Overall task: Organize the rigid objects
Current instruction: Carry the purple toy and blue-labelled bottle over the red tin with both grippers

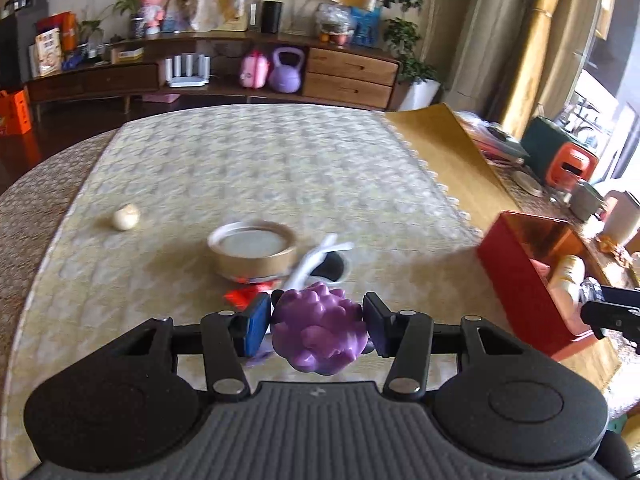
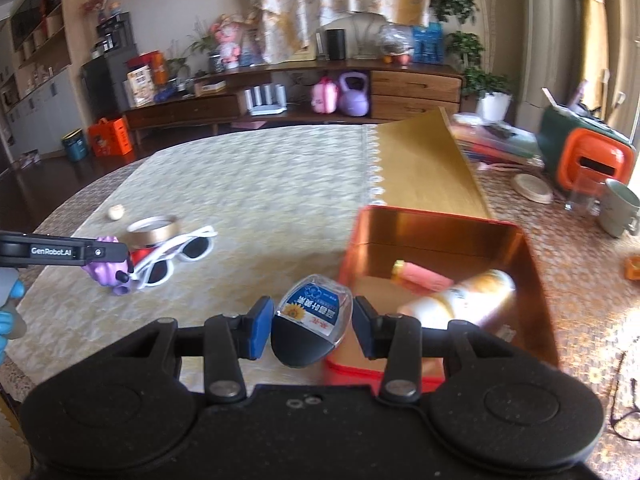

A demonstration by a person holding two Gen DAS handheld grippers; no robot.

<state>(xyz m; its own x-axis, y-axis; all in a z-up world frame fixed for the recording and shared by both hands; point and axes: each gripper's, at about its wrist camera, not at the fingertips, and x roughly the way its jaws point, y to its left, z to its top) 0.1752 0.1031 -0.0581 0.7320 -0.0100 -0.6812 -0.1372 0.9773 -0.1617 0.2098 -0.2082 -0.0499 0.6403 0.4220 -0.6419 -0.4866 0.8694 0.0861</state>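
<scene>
My left gripper (image 1: 318,322) is shut on a knobbly purple toy (image 1: 320,330), held just above the tablecloth; the toy also shows in the right wrist view (image 2: 105,273). My right gripper (image 2: 312,326) is shut on a small blue-labelled container with a clear lid (image 2: 310,320), held over the near left corner of the open red tin box (image 2: 536,264). The box holds a pink cylinder (image 2: 424,278) and a pale bottle (image 2: 460,300). White sunglasses (image 2: 180,250), a round gold tin (image 1: 256,252) and a small cream ball (image 1: 126,217) lie on the table.
A small red item (image 1: 244,296) lies by the gold tin. A gold board (image 2: 424,164) lies behind the box. An orange-green appliance (image 2: 588,156), a glass and a mug (image 2: 618,208) stand at the right. A sideboard stands beyond the table.
</scene>
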